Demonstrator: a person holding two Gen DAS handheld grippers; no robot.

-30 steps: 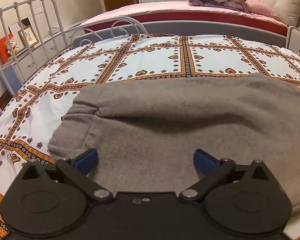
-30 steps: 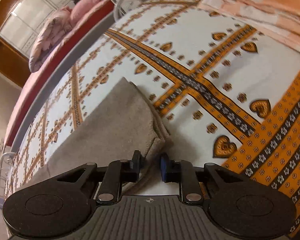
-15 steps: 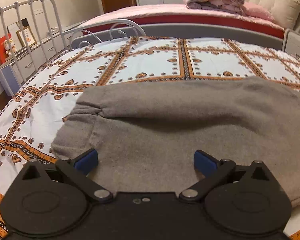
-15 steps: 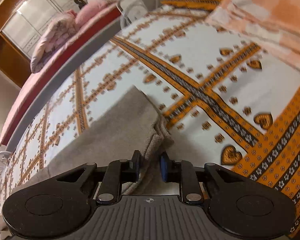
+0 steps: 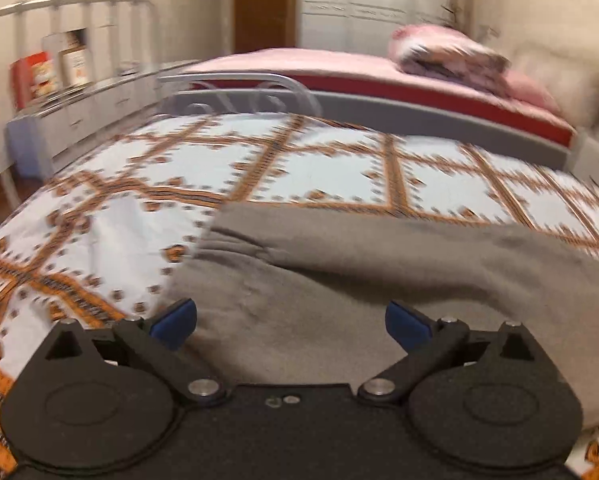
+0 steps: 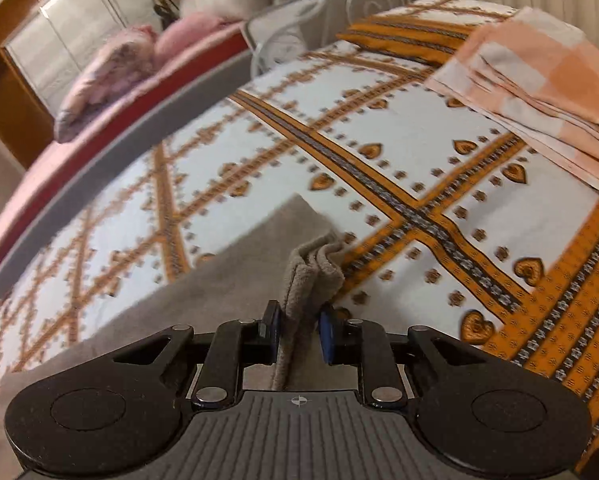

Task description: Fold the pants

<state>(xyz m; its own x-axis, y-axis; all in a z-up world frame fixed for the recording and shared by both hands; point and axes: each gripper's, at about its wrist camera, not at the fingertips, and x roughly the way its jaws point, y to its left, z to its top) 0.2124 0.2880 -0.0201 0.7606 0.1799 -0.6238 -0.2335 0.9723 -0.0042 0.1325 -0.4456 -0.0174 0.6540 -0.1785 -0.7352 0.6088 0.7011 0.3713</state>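
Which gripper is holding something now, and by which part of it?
The right gripper pinches the grey pants at the bunched leg-end hems. The left gripper holds nothing; its jaws stand wide open.

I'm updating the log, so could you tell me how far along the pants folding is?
Done: the grey pants lie doubled lengthwise on the bedspread. In hand: the right gripper pinches the stacked cuff ends; the left gripper hangs open over the waist end. Left: the crosswise folds.

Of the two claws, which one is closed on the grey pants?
The right claw: it pinches the bunched hem of the grey pants. The left claw is wide open above the fabric.
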